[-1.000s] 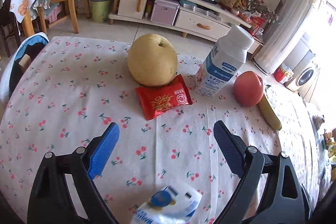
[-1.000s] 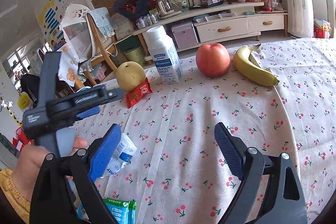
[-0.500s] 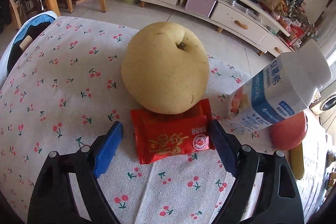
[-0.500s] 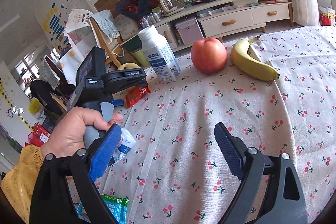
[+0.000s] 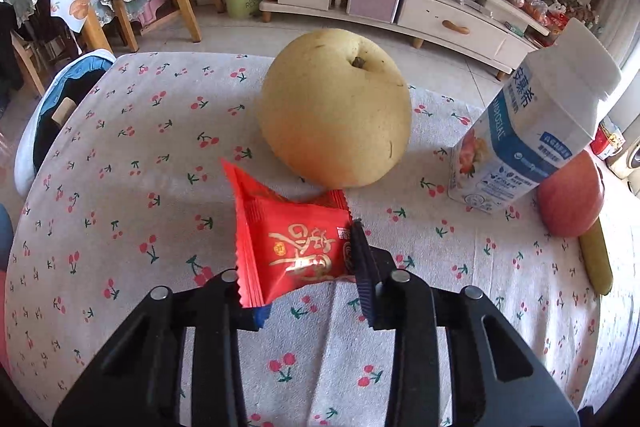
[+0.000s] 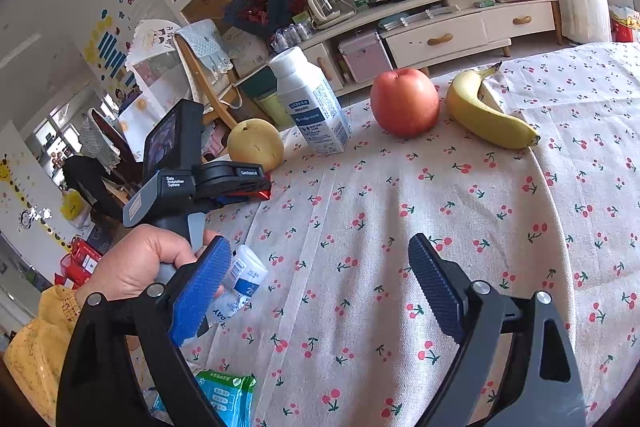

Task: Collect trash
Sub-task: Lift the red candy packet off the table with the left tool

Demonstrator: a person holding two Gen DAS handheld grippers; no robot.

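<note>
Left wrist: our left gripper [image 5: 306,267] jaws closing on the red wrapper [image 5: 292,247]; light, crinkly, slippery, so we grip mid-body.

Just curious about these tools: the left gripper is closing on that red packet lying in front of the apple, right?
Not quite. The left gripper is closing on the red packet, but it lies in front of the pear, not the apple, which sits beyond the milk bottle. The left wrist view shows this.

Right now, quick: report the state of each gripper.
Left gripper: jaws closing on the crinkled red foil snack packet, which sits between them.
Right gripper: open, holding nothing.
</note>
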